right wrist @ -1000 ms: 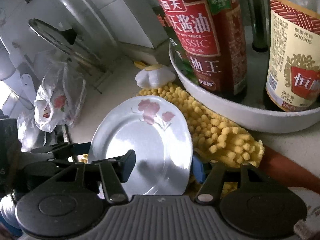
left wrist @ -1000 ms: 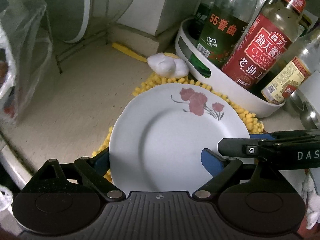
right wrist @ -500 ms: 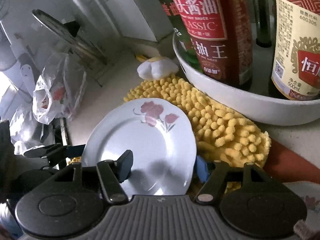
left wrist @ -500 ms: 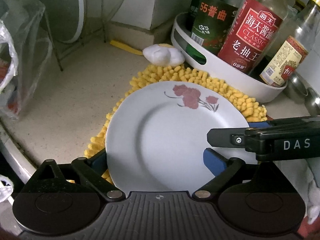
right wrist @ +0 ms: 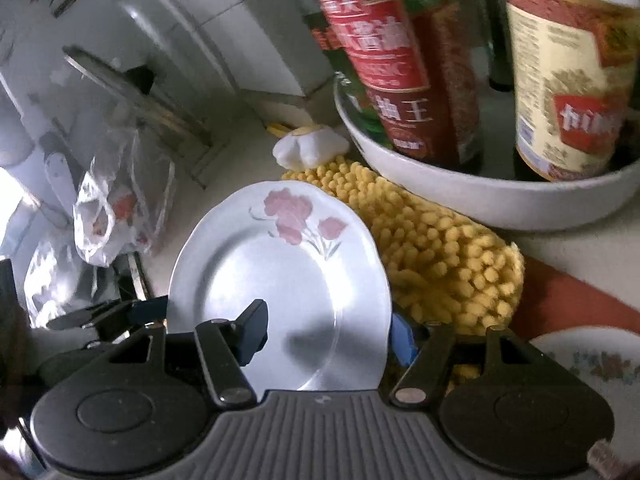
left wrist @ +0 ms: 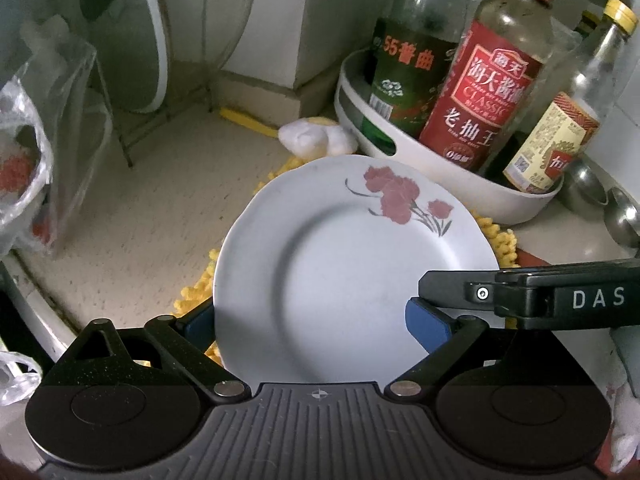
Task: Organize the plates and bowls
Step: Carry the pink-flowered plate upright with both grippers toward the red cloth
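A white plate with a pink flower print (left wrist: 340, 256) is held above a yellow chenille mat (right wrist: 436, 248). My left gripper (left wrist: 316, 320) is shut on the plate's near rim, blue pads on either side of it. My right gripper (right wrist: 324, 336) is shut on the same plate (right wrist: 280, 280), one finger over its face and one under its right edge. The right gripper's finger (left wrist: 532, 296) reaches in from the right in the left wrist view. A second flower-rimmed plate (right wrist: 592, 360) lies at the right edge.
A white tray (left wrist: 460, 184) of sauce bottles (left wrist: 484, 80) stands behind the mat. Steel bowls (left wrist: 588, 192) sit to its right. A wire rack with upright lids (left wrist: 148, 52) and a plastic bag (left wrist: 28, 152) are on the left. A white flower-shaped cloth (left wrist: 316, 140) lies by the tray.
Both grippers have lifted the plate off the yellow mat and drawn it back toward the cameras. More of the bottles and the rack show behind it.
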### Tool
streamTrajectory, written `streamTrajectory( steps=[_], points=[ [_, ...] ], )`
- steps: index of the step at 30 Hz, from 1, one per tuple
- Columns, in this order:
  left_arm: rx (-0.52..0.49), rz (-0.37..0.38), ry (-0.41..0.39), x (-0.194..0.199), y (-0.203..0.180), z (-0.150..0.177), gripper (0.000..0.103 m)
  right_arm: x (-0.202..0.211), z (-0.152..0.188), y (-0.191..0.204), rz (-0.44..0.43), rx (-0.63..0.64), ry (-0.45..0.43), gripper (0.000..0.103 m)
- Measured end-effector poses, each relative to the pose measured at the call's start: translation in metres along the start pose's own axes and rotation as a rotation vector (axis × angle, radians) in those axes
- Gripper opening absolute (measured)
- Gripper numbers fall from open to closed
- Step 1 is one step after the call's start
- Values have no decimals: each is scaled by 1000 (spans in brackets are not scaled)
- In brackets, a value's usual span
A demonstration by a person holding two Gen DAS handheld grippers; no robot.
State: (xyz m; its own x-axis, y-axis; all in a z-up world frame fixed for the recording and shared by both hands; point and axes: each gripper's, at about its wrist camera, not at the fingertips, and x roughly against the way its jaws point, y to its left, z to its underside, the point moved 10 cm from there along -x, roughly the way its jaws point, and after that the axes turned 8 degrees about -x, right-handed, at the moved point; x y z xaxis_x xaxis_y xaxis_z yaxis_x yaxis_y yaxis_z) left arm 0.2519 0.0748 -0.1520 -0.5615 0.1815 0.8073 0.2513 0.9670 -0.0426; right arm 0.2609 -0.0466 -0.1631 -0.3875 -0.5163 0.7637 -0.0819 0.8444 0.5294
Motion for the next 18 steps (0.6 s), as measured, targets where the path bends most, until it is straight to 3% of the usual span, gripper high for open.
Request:
streamTrajectory(
  steps=[18],
  points=[
    [-69, 2, -41, 16, -41, -16, 98, 48, -8, -11, -36, -51, -84, 60]
  ],
)
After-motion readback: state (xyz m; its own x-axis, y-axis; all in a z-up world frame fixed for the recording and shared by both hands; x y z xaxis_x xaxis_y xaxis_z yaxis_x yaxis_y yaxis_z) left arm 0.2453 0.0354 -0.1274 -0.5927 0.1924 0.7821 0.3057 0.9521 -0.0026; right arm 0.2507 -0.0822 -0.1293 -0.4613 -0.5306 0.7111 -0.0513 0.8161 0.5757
